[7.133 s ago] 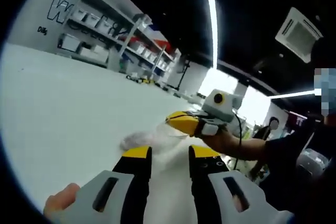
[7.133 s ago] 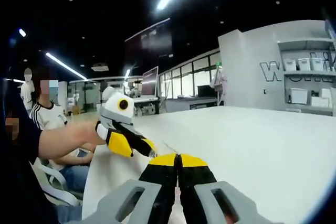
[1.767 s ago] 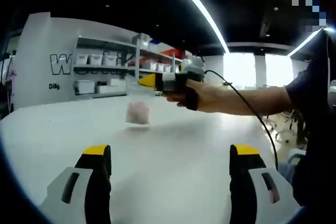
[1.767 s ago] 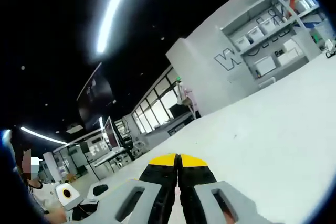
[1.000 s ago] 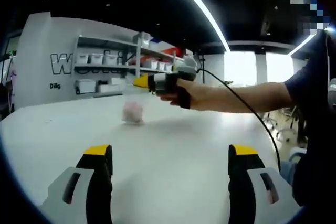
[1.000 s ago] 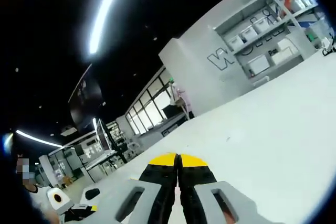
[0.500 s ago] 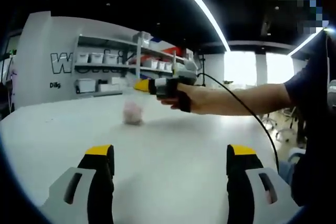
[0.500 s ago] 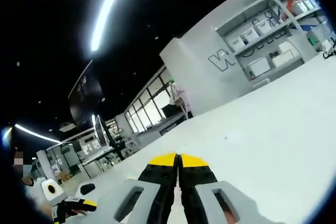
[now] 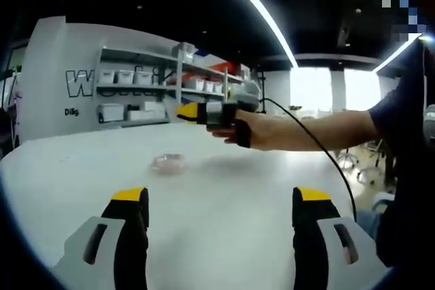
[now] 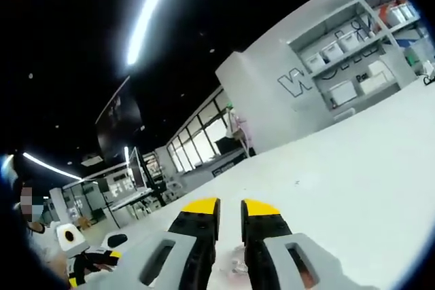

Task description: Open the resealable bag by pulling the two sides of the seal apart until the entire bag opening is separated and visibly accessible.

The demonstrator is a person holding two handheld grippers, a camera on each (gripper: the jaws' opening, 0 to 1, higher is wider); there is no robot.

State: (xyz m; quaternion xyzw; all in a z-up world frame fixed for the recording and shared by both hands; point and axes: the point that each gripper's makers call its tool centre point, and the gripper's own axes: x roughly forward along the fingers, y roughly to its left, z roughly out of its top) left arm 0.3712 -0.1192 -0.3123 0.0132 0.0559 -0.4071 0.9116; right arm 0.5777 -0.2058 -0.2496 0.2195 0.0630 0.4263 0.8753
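Left gripper view: left gripper spread wide, nothing betw its yellow-tipped black jaws. Bag, small clear soft pouch w/ pinkish contents, lies slumped on the table, well ahead of the jaws. Right gripper hovers above and just past it, held by a hand; not touching the bag. Whether the seal is parted: too small to tell.

Right gripper view: right gripper cracked a little, gripping nothing; crinkly bit of bag shows below the jaws. Table smooth, white, matte.

Looks like bag's been let go; next prob check the mouth, re-grip each lip if not fully open.
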